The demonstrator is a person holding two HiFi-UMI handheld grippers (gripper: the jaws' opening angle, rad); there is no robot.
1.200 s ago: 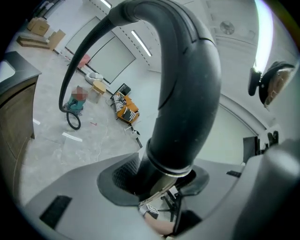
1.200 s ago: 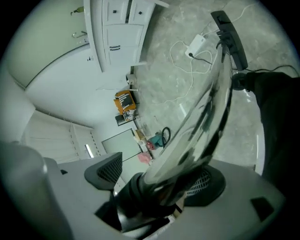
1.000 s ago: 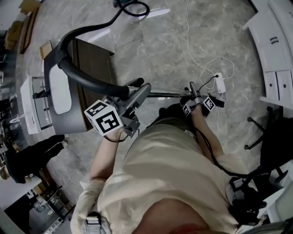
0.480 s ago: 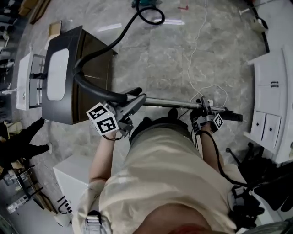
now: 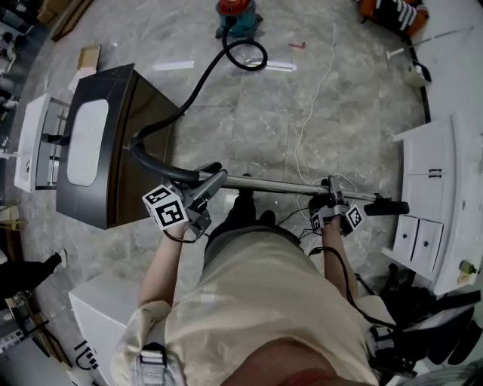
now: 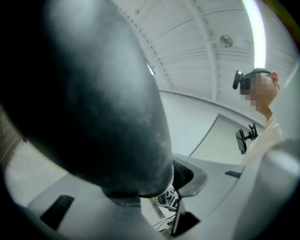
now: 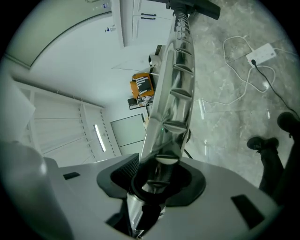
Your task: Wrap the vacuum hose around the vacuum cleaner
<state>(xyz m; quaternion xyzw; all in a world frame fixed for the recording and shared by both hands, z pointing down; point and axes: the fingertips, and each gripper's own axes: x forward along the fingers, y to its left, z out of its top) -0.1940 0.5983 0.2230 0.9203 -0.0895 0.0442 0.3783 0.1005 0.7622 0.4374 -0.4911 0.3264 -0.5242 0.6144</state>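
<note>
Nearest the camera, the person's left gripper (image 5: pixel 205 192) and right gripper (image 5: pixel 333 196) carried the vacuum's metal wand (image 5: pixel 275 185) level across the body, its black nozzle end (image 5: pixel 386 206) out to the right. Over the previous second the wand had swung from a slant to this level line. The head view had also lifted off the dark cabinet (image 5: pixel 121 158) towards the open floor (image 5: pixel 355 90). Both pairs of fingers had just been closing, each with something between them. The left fingers (image 6: pixel 190 176) were clamped on the thick black handle end of the hose (image 6: pixel 93 93), which filled that gripper's view. The right fingers (image 7: pixel 119 174) were pressed round the shiny wand, held apart only by the tube. Beyond the left gripper the hose arced up past the cabinet's corner and ran across the floor beside a white cable (image 5: pixel 313 113). It curled into one loop and met the vacuum cleaner (image 5: pixel 236 10) at the far edge, well apart from the person. The machine had only now come into sight. The hose lay stretched out and unwrapped, so the pickup looked finished and the winding not yet begun. Carrying the wand to the machine seemed the likely next step.
</note>
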